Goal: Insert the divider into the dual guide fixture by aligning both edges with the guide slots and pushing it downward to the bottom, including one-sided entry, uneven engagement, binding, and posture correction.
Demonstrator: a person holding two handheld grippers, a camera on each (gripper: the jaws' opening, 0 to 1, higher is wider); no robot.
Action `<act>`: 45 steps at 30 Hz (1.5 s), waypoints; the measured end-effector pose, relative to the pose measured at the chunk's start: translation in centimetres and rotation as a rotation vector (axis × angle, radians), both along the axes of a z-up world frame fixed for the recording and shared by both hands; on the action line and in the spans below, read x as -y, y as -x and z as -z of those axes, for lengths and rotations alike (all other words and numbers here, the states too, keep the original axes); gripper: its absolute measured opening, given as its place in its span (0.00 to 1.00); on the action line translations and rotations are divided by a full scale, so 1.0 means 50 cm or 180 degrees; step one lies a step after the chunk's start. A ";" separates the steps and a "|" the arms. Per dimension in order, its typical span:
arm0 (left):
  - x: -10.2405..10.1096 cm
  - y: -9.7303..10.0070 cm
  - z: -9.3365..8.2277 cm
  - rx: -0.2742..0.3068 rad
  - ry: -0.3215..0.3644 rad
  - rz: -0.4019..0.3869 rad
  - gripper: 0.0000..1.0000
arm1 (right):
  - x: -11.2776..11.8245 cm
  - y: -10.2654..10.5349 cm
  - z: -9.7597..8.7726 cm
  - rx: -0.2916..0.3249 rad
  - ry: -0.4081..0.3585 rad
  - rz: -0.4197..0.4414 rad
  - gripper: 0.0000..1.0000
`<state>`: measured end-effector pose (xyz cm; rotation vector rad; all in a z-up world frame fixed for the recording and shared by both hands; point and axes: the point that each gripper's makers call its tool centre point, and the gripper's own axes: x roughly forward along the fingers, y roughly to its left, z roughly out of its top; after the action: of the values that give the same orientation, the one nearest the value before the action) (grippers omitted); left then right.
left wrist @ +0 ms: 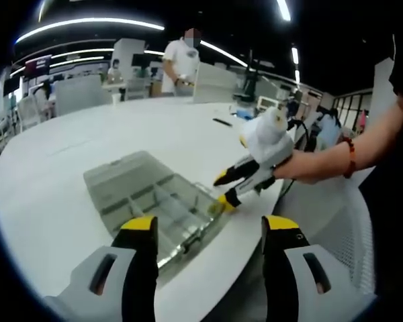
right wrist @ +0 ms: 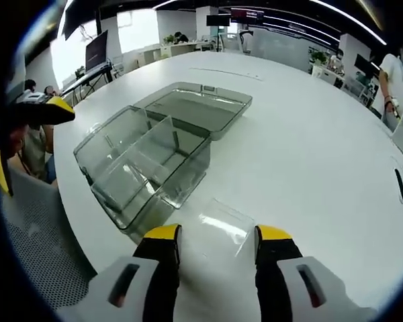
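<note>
Clear box (right wrist: 144, 164) with open lid (right wrist: 198, 107) sits on white desk (right wrist: 309, 154), near desk edge. Clear divider (right wrist: 223, 225) lies flat on desk just beside box, outside it, right in front of right gripper (right wrist: 218, 235). Right gripper jaws spread wide, holding nothing, tips close to divider. Left gripper (left wrist: 208, 221) jaws also wide apart, empty, hovering near box (left wrist: 154, 198). Person stands far behind box.
</note>
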<state>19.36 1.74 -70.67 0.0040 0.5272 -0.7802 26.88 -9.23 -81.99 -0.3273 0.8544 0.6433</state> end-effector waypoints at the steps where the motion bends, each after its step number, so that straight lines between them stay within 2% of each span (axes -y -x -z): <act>1: 0.001 0.000 0.000 0.0001 0.0000 0.0003 0.62 | 0.002 0.001 -0.001 -0.0004 0.0005 0.0010 0.37; 3: 0.002 0.002 0.000 -0.0003 0.0003 0.0011 0.62 | 0.009 0.000 0.001 -0.0025 0.0026 0.0055 0.31; 12: 0.006 0.001 -0.002 -0.0002 -0.0013 0.0029 0.62 | 0.012 -0.003 0.003 -0.0062 0.0049 0.0073 0.29; 15: 0.006 0.000 -0.002 -0.0004 -0.0016 0.0027 0.62 | 0.018 -0.001 0.003 -0.0121 -0.0008 0.0182 0.27; 31: 0.018 0.005 -0.005 -0.0010 0.0006 0.0076 0.62 | 0.033 -0.003 -0.012 -0.0037 0.0032 0.0197 0.27; 45: 0.024 -0.011 -0.014 -0.0008 0.0129 0.0027 0.61 | 0.040 -0.024 -0.088 0.0276 0.0039 0.0174 0.27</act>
<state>19.89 0.52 -69.98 -0.0323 0.5140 -0.7992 28.08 -11.24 -77.60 -0.3395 0.7820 0.5693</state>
